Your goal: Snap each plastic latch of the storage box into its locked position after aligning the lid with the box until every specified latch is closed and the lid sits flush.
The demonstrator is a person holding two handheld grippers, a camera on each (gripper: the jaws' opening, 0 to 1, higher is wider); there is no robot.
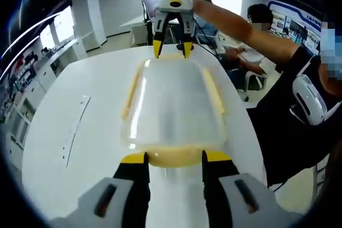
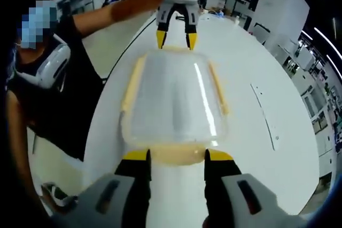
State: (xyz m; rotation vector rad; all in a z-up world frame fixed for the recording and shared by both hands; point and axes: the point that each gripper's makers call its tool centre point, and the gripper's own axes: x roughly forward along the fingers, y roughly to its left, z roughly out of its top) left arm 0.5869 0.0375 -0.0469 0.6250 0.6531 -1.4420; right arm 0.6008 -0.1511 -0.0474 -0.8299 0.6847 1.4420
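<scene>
The box [image 1: 173, 113] lies flat on the white table [image 1: 69, 132], lengthwise between the two grippers, its clear lid [image 1: 176, 105] already on top.

In the left gripper view, the left gripper [image 1: 174, 157] has its jaws spread wide, one yellow tip at either side of the near end latch [image 1: 173, 156], a pale yellow flap; whether the tips touch it I cannot tell. Along the left edge runs a long side latch [image 1: 131, 97], and its twin [image 1: 215, 92] follows the right edge. At the far end the right gripper [image 1: 173, 49] hangs over the other end latch, jaws likewise parted and gripping nothing.

The right gripper view gives the mirror picture: the left side latch [image 2: 131, 92], the lid [image 2: 173, 97] with a bright glare stripe, the right side latch [image 2: 218, 89], and the right gripper [image 2: 176, 156] straddling its own end latch [image 2: 176, 156].

Judging by looks, the box is thin moulded plastic, light and glossy (so it will likely skate on the smooth table if pushed from one end alone). The lid seems slightly flexible and domed, with rounded corners. The latches look like stiff hinged flaps; best pressed at mid-length, with the opposite end braced.
</scene>
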